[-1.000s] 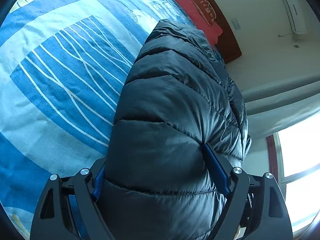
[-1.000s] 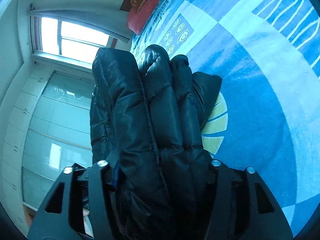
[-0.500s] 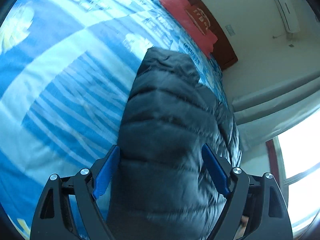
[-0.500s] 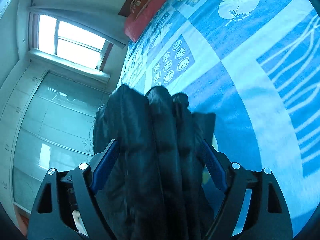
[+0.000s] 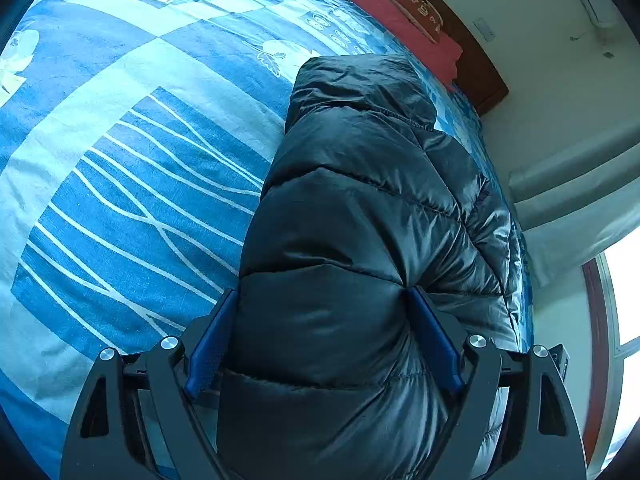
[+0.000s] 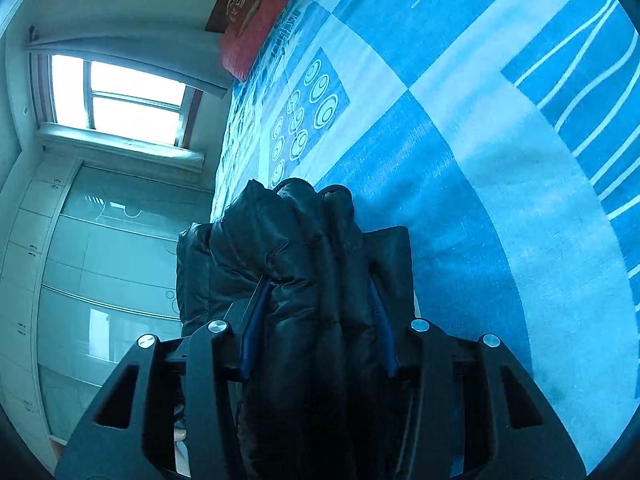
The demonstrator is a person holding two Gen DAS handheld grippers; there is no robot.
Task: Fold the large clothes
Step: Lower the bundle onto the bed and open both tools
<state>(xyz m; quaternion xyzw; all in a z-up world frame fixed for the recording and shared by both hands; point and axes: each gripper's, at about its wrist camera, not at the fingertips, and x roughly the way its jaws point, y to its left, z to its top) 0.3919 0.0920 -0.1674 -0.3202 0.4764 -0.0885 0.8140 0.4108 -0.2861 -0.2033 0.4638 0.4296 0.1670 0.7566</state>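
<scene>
Two red pillows [image 5: 400, 20] lie at the far end of the bed, against a dark wooden headboard [image 5: 460, 44]. The blue patterned bedsheet [image 5: 132, 184] covers most of both views. A bright window [image 6: 120, 96] is at the left in the right wrist view, and pale wardrobe doors [image 6: 88, 264] stand below it. The folded black puffer jacket [image 5: 360, 240] lies on the bed and fills the near middle of both views, hiding the sheet behind it. The left gripper [image 5: 324, 300] is wide, and its blue pads [image 5: 212, 344] press the thick bundle from both sides. The right gripper [image 6: 316, 292] has just been closing; its narrower fingers squeeze the jacket folds between them
</scene>
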